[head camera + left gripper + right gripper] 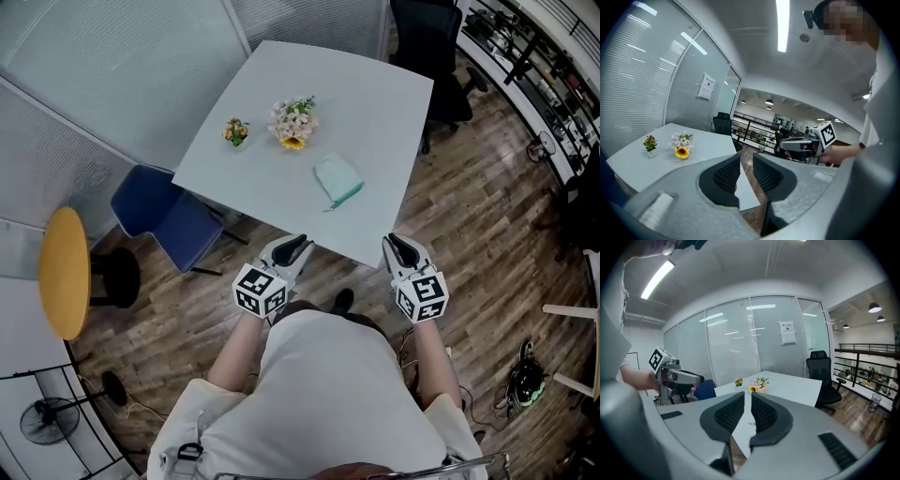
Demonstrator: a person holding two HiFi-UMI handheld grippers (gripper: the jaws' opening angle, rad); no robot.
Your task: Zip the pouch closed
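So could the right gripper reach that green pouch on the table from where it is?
Probably yes: the right gripper hovers by the near edge of the table, and nothing lies between it and the pouch. The flowers sit farther back.

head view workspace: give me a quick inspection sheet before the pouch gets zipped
surface: white table, only three things on it
job's things: teal pouch lying flat near the table's near edge; zip state too small to tell
clutter: flower bouquet, small potted plant
grippers: left claw and right claw held short of the table, jaws narrowly apart, nothing between them
cables: floor cable beside a green-black device
surroundings: blue chair, yellow round top, black office chair, wooden floor
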